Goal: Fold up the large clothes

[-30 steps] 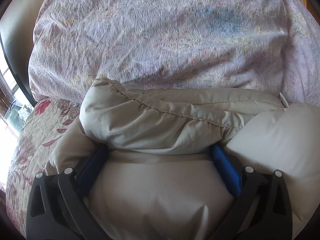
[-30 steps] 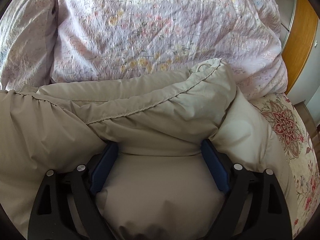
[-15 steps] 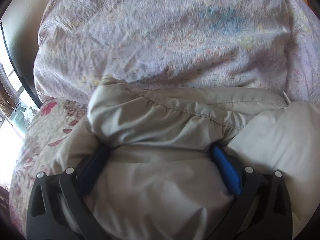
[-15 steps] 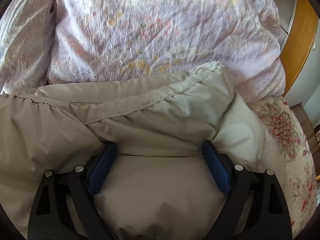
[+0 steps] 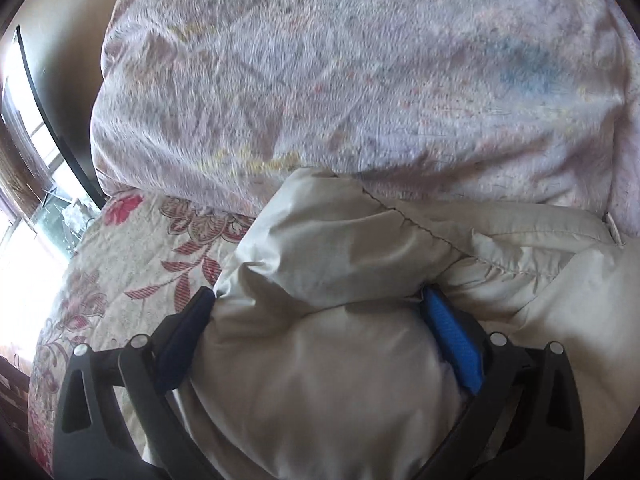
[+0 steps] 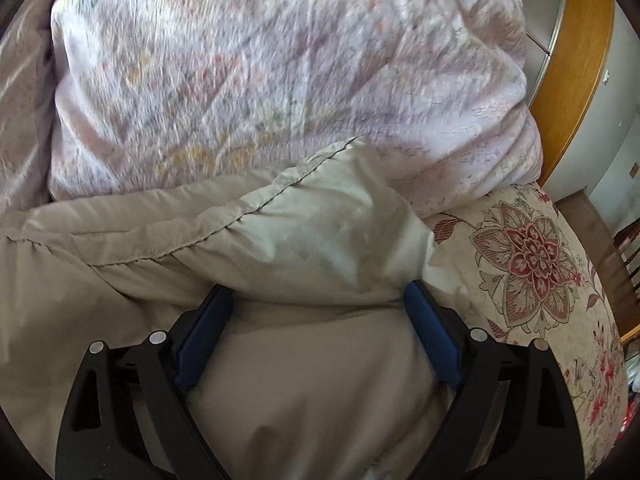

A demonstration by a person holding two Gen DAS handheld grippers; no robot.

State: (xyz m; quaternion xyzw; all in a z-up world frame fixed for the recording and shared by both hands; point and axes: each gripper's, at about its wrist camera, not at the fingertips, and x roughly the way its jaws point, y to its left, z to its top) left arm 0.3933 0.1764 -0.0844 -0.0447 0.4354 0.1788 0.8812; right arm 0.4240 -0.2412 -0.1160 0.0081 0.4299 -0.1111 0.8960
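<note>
A puffy beige padded garment (image 5: 344,248) lies on the bed, its stitched hem bunched up in front of both cameras; it also shows in the right wrist view (image 6: 280,236). My left gripper (image 5: 316,300) has its blue-padded jaws wide apart with a thick wad of the garment filling the gap between them. My right gripper (image 6: 316,292) stands the same way, its jaws wide apart around a thick wad at the garment's right end. The fabric hides the fingertips of both.
A bulky pale lilac floral duvet (image 5: 340,80) is piled right behind the garment, also in the right wrist view (image 6: 280,72). The bed's cream floral cover (image 5: 132,256) shows left, and right (image 6: 532,264). A window (image 5: 24,216) is far left, a wooden door frame (image 6: 576,60) far right.
Both grippers have drawn the garment's ends toward the middle and back from the duvet: more floral bed cover shows at the left and right. The jaws have not changed their hold.
</note>
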